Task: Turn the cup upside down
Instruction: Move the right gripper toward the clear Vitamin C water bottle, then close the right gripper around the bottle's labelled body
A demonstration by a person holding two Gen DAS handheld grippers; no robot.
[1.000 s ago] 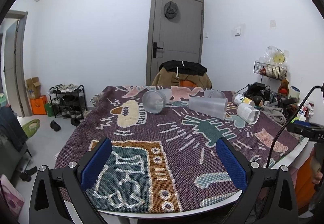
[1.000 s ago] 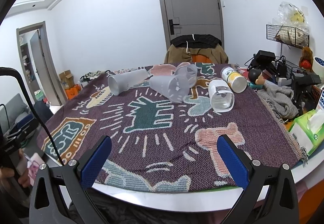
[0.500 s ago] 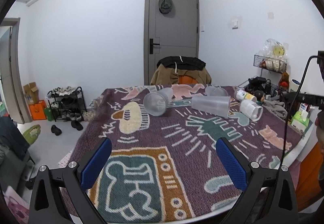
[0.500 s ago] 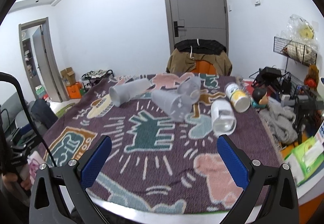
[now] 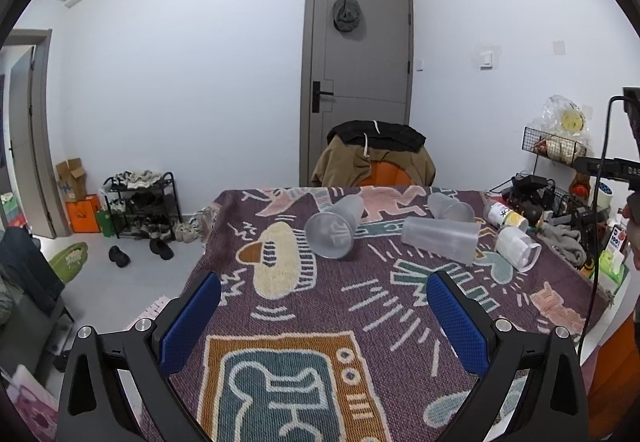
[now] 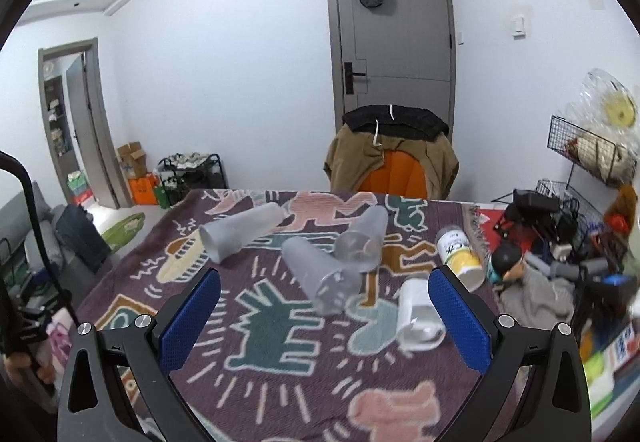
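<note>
Reaching with both claws spread wide and empty, left claw (image 5: 323,316) should take the frosted cup (image 5: 334,228) across its side, not its rim.

Three frosted plastic cups (image 6: 240,236) (image 6: 326,280) (image 6: 362,242) on their sides; two white cups (image 6: 418,316) (image 6: 460,256) lying too; one patterned cloth (image 6: 280,326), one chair (image 6: 394,162).

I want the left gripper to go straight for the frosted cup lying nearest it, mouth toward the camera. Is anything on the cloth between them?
Nothing visible. Only bare patterned cloth lies between the open left gripper and the frosted cup. The other cups lie off to the right, the nearest one apart from it.
</note>
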